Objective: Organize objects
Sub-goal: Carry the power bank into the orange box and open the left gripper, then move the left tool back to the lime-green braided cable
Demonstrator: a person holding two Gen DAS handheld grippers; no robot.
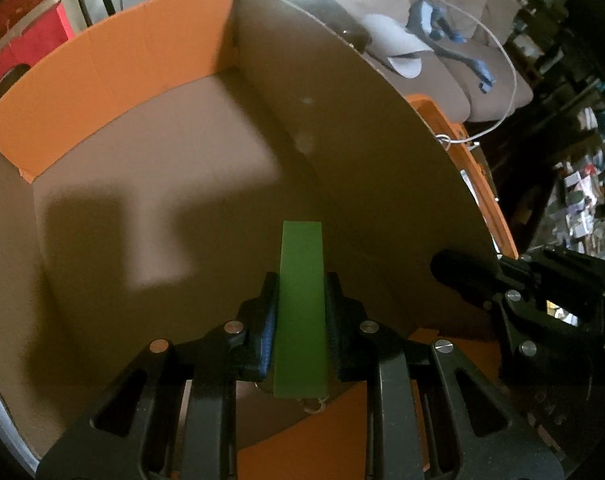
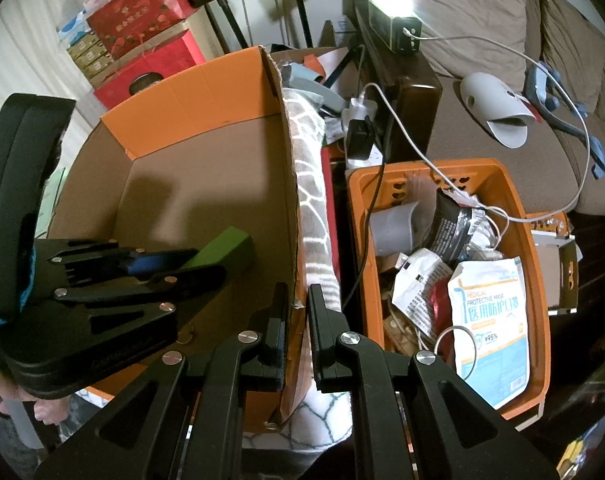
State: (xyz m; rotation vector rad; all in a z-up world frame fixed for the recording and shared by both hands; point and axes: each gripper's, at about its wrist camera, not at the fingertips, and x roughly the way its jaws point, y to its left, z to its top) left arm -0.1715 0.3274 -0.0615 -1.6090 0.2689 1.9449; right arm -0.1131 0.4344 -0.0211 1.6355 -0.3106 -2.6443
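In the left wrist view, the left gripper [image 1: 300, 312] sits at 6 o'clock with its two fingers clamped on a green block [image 1: 300, 300], which stands between the pads and points toward 12 o'clock. The block hangs inside an open cardboard box [image 1: 102, 184], above the brown floor near the box's right wall. At 4 o'clock the right gripper [image 1: 462, 276] shows as a dark shape at that wall's edge. Farther off, at 11 o'clock, the box's orange inner flap [image 1: 114, 80] rises, and beyond the rim at 1 o'clock lies a brown sofa [image 1: 462, 72] with a white cable [image 1: 502, 60] looped over it.

In the right wrist view, the right gripper [image 2: 296, 320] at 6 o'clock straddles the box's right wall [image 2: 288, 208], one finger inside and one outside; the jaws stand a little apart, and I cannot tell whether they press the cardboard. At 9 o'clock the left gripper [image 2: 170, 268] holds the green block [image 2: 222, 250] over the box floor. Just outside the wall, a giraffe-patterned cloth [image 2: 314, 200] drapes along it. At 3 o'clock an orange basket [image 2: 538, 288] holds packets, among them a medical mask pack [image 2: 492, 332]. At 12 o'clock a bright lamp [image 2: 392, 0] glares, and at 11 o'clock red gift boxes [image 2: 142, 20] are stacked.
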